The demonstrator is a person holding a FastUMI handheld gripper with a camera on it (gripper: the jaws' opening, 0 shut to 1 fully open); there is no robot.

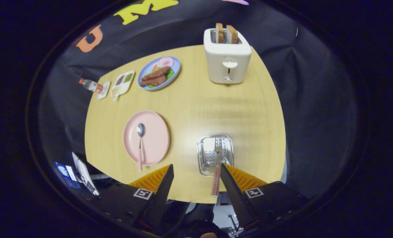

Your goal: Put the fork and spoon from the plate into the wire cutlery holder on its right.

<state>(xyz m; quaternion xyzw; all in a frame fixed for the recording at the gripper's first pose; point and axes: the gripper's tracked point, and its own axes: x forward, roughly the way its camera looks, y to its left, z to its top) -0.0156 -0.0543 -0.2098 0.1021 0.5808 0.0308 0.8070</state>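
A pink plate (156,137) lies on the wooden table, ahead and left of my fingers. On it rests a spoon (140,142) with a red-checked handle that pokes over the near rim. To the plate's right stands the metal cutlery holder (206,155). The fork (217,165) leans in it, tines inside and its checked handle sticking out toward me, next to my right finger (229,185). My gripper (196,172) is open and raised above the table's near edge. Nothing is between the fingers.
A white toaster (227,61) with two slices of bread stands at the table's far side. A blue plate of food (159,72), a small divided tray (122,84) and a bottle (91,85) sit at the far left.
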